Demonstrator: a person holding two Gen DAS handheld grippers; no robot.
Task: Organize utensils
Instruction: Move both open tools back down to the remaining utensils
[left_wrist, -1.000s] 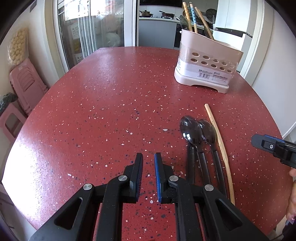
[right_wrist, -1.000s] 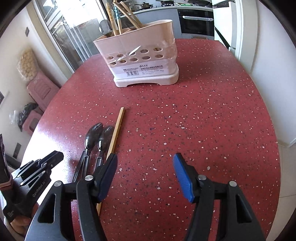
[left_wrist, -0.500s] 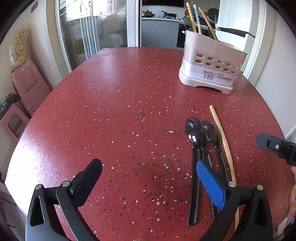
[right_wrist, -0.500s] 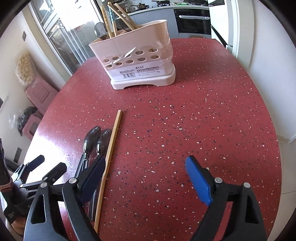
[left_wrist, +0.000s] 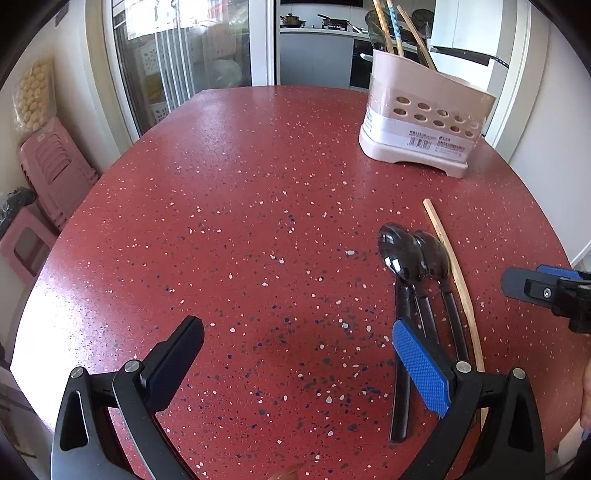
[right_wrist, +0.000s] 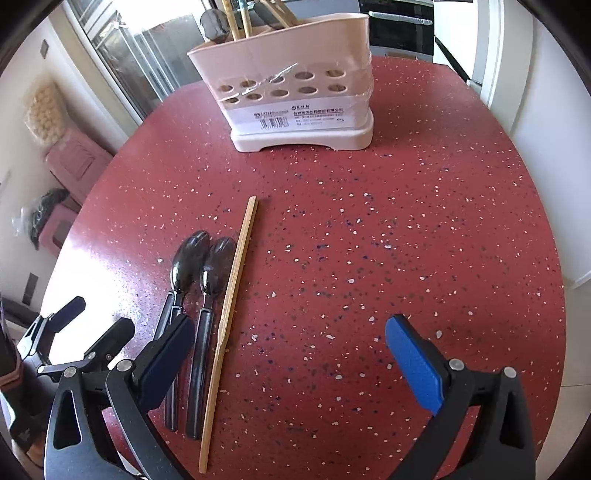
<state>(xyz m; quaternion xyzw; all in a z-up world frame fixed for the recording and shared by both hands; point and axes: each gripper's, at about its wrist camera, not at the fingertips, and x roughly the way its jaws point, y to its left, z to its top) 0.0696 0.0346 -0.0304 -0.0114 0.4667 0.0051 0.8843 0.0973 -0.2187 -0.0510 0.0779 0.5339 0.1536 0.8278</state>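
Two black spoons (left_wrist: 406, 266) (right_wrist: 199, 269) lie side by side on the red speckled table (left_wrist: 240, 221), bowls pointing away. A single wooden chopstick (left_wrist: 454, 273) (right_wrist: 231, 295) lies just right of them. A pink utensil holder (left_wrist: 421, 122) (right_wrist: 299, 88) stands at the far side with chopsticks and utensils in it. My left gripper (left_wrist: 295, 354) is open and empty, left of the spoon handles. My right gripper (right_wrist: 288, 354) is open and empty, right of the chopstick; its tip shows in the left wrist view (left_wrist: 546, 291).
Pink plastic stools (left_wrist: 48, 173) stand left of the table. A glass door (left_wrist: 184, 55) and a kitchen counter lie beyond the far edge. A white wall (right_wrist: 554, 110) is to the right.
My left gripper opened wide from nearly shut. My right gripper opened wider and moved forward toward the holder.
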